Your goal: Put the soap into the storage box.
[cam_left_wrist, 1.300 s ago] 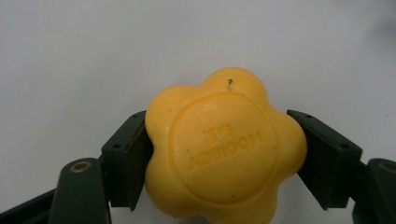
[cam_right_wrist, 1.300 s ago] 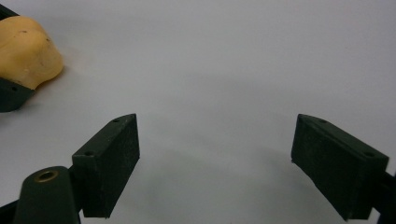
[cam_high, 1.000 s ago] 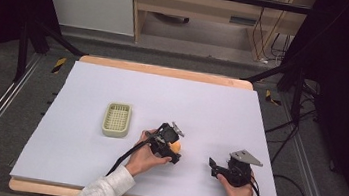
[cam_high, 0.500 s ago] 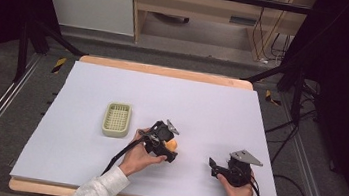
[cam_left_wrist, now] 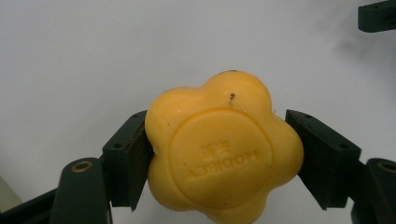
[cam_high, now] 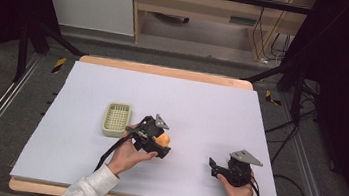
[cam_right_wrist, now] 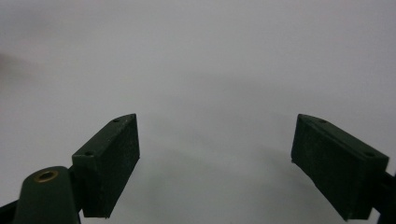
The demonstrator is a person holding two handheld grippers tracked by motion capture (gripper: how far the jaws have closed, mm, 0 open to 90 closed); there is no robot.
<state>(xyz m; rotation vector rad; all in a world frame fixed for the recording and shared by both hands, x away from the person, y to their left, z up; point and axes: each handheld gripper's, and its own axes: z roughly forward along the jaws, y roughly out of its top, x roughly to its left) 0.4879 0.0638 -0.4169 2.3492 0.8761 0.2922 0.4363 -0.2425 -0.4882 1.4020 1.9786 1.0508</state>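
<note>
A yellow flower-shaped soap [cam_left_wrist: 219, 158] with raised lettering sits between both jaws of my left gripper [cam_left_wrist: 218, 161], which is shut on it. From above, the soap [cam_high: 164, 140] shows as a yellow spot at the tip of the left gripper [cam_high: 159, 144], just right of a pale green slotted tray [cam_high: 116, 119]. My right gripper [cam_high: 212, 165] rests low near the table's front right, held by a hand. Its jaws stand wide apart over the bare white surface, with nothing between them, in the right gripper view [cam_right_wrist: 215, 158].
A white sheet [cam_high: 211, 107] covers the wooden table. Black stand legs and cables lie on the floor beyond both side edges. A tip of the other gripper [cam_left_wrist: 377, 15] shows at the top right of the left gripper view.
My left gripper has moved a little to the left with the soap in it, closer to the green tray. The right gripper has stayed in place.
</note>
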